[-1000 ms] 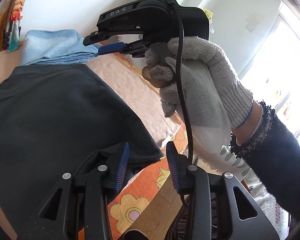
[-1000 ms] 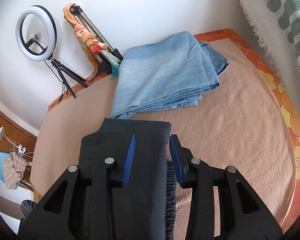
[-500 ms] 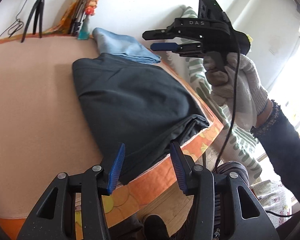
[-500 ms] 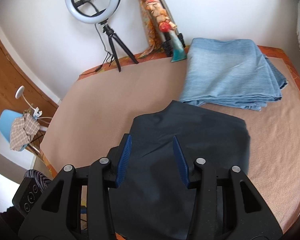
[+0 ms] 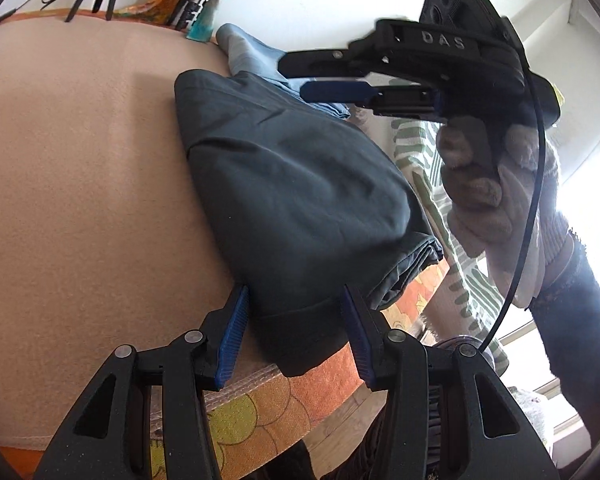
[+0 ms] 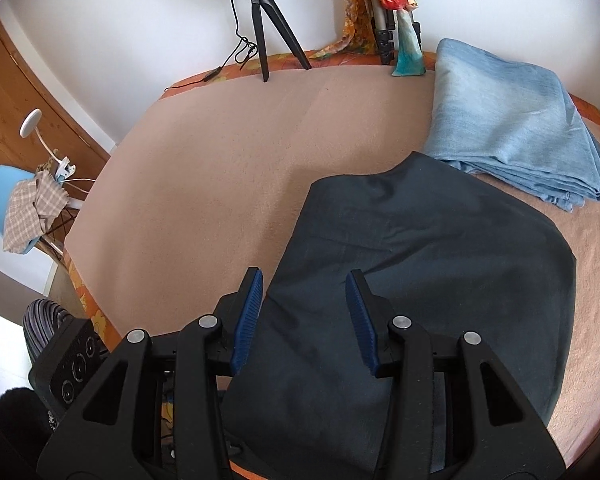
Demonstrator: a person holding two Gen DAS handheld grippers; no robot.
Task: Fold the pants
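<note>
The dark folded pants (image 5: pixel 292 184) lie on the beige blanket (image 5: pixel 80 160), their near end overhanging the orange flowered edge. My left gripper (image 5: pixel 295 296) hovers open just above that near end, the pads clear of the cloth. In the right wrist view, the pants (image 6: pixel 420 272) spread under my right gripper (image 6: pixel 304 280). Its jaws are opening and nothing is pinched between them. From the left wrist view, a gloved hand (image 5: pixel 496 196) holds the right gripper (image 5: pixel 296 78) above the far side of the pants.
Folded light-blue jeans (image 6: pixel 508 120) lie just beyond the pants by the wall. A ring-light tripod (image 6: pixel 264 28) and a bundle of poles (image 6: pixel 388 8) stand at the back edge. A blue chair (image 6: pixel 4 188) with a checked cloth stands left of the bed.
Both grippers have swung back from the pants and rolled level. The right one's jaws stand wider. The pants lie folded on the blanket, no longer against the left fingers.
</note>
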